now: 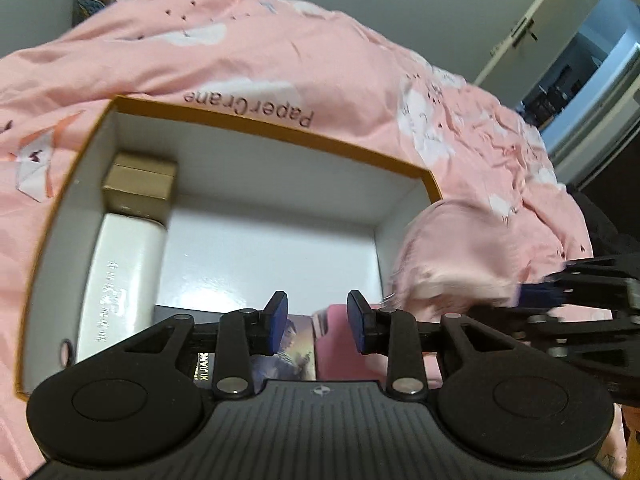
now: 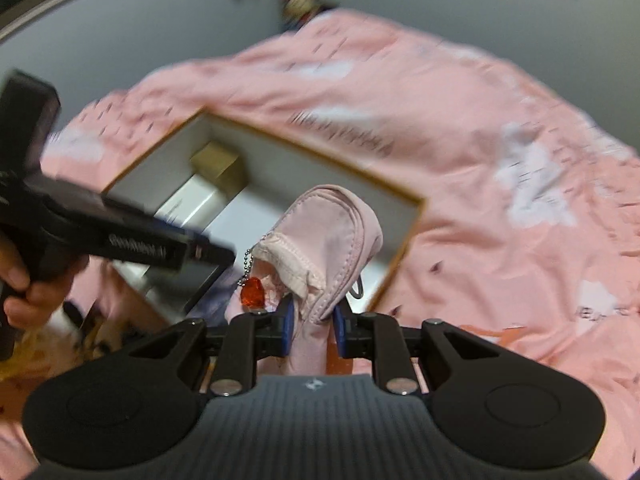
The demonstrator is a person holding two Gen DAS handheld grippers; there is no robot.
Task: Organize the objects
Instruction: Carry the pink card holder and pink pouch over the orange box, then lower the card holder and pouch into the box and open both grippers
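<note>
Gripping a pink fabric pouch (image 2: 328, 236) between its fingers, the right gripper (image 2: 313, 326) holds it over the near right corner of the open cardboard box (image 1: 280, 136), which lies on a pink bedsheet (image 1: 240, 48). A red charm (image 2: 253, 293) hangs from the pouch on a ball chain. Inside the box, a white case (image 1: 120, 276) and a gold box (image 1: 140, 182) sit along its left wall; a printed card, possibly a booklet (image 1: 294, 350), lies at its near edge. The left gripper (image 1: 316, 318), fingers apart and holding nothing, hovers above that edge.
</note>
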